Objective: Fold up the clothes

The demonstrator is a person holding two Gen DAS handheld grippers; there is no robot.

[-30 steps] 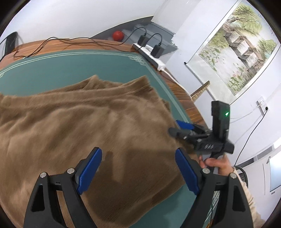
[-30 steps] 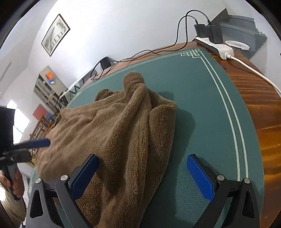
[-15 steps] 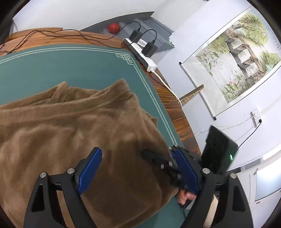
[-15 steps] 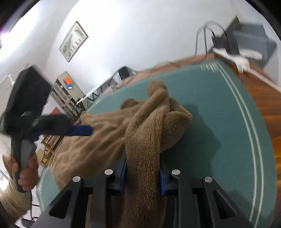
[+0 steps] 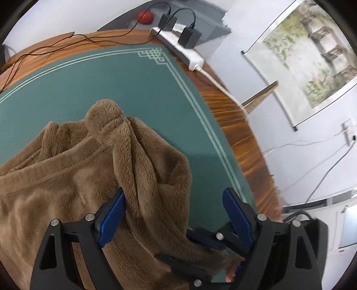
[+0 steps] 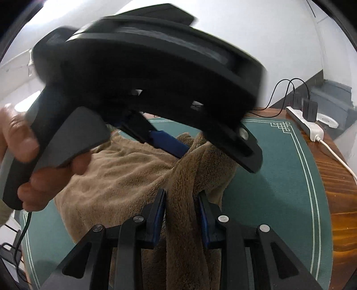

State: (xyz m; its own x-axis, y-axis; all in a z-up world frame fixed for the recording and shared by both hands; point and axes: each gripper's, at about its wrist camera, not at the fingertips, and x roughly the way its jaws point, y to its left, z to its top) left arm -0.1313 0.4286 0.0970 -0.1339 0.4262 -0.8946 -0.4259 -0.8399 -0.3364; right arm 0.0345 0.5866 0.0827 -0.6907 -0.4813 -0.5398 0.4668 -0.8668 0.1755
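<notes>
A brown fleece garment (image 5: 67, 183) lies bunched on the green mat (image 5: 89, 73). In the right wrist view my right gripper (image 6: 181, 214) is shut on a raised fold of the garment (image 6: 180, 194). My left gripper (image 5: 176, 212) is open, its jaws wide around the same raised fold; the left blue pad touches the fleece. In the right wrist view the left gripper (image 6: 214, 154) looms close above the fold, held by a hand (image 6: 20, 145). The right gripper shows low in the left wrist view (image 5: 205, 247), under the fleece.
A white power strip (image 5: 178, 49) with black adapters and cables lies on the wooden table edge (image 5: 234, 125) at the far right corner. A red ball (image 5: 145, 16) sits behind it. A scroll painting (image 5: 308, 60) hangs on the right wall.
The right gripper closed on the garment's edge and lifted it into a fold. The left gripper moved right, over to that fold, and now straddles it.
</notes>
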